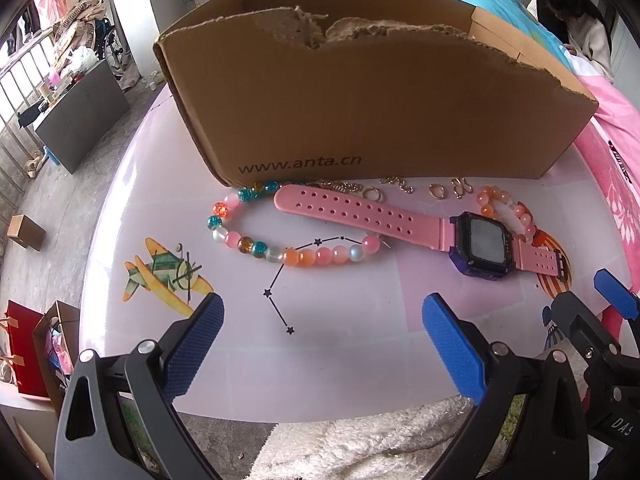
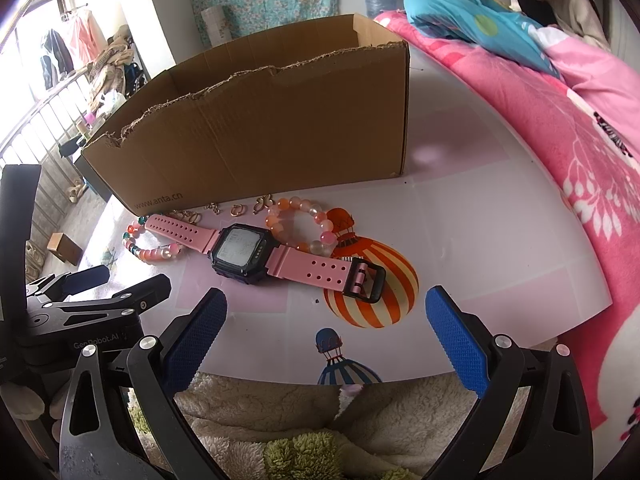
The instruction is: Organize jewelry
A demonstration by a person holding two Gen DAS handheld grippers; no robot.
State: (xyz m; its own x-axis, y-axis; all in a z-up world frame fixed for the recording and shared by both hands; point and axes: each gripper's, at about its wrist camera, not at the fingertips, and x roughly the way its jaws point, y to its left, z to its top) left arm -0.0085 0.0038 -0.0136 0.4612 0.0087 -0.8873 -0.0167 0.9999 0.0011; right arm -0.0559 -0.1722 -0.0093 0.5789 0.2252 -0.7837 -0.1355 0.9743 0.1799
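Pink-strapped watch [image 2: 256, 254] lies flat, dark square face up | beaded bracelets [image 1: 280, 236] alongside | both tongs released, empty

Pink watch [image 1: 400, 224] (strap flat) lies between two bead bracelets [image 1: 280, 240].

I saw a pink-strapped watch [image 1: 400, 226] with a black, purple-edged case, a bracelet [image 1: 280, 246] of pink, orange, teal and milky beads, and a peach-and-pink bracelet [image 2: 304, 224]. The cardboard box [image 1: 360, 116] was plain brown. The tabletop [image 2: 480, 240] was pale lilac, printed with an orange-and-cream striped balloon [image 2: 372, 280].
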